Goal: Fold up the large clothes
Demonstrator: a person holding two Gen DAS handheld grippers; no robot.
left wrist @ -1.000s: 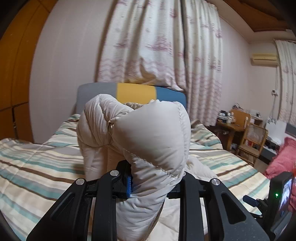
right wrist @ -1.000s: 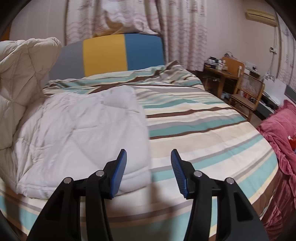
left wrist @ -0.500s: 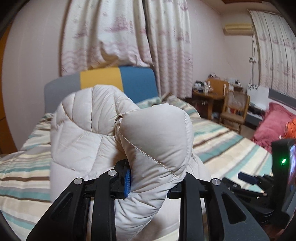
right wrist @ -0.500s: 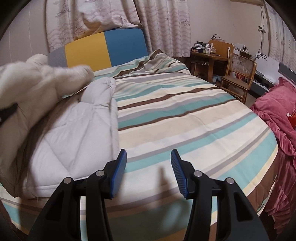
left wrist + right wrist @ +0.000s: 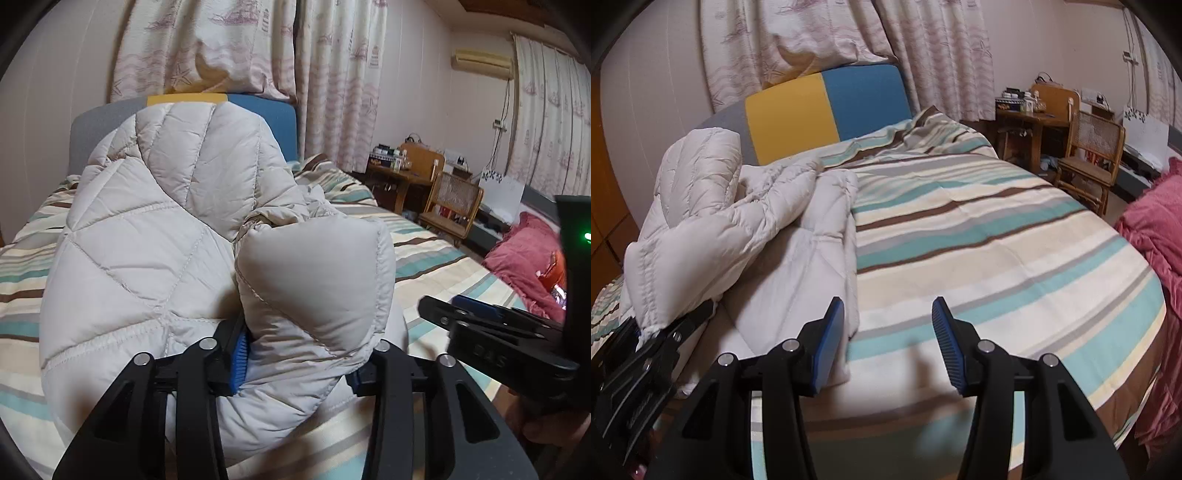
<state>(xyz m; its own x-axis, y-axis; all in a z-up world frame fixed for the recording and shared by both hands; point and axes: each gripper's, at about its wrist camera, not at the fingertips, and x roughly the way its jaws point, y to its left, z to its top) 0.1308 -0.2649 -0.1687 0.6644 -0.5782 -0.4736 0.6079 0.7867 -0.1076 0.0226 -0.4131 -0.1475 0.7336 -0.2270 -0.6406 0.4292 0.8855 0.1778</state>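
- Quilted cream jacket [image 5: 155,258] bulges between the fingers of the left tool [image 5: 295,365], whose jaws are opening; the puffy fold fills the gap and hides the right pad, so pad contact is hard to judge.
- Right tool [image 5: 888,343] hangs released over the striped bed [image 5: 997,258], nothing between its blue pads, just beside the jacket's edge.
- Most of the jacket lies flat on the bed's left side, one part lifted at the left tool.
- Far end of the bed is hidden behind the jacket in the left view.
- Headboard [image 5: 827,107], yellow and blue, stands behind.
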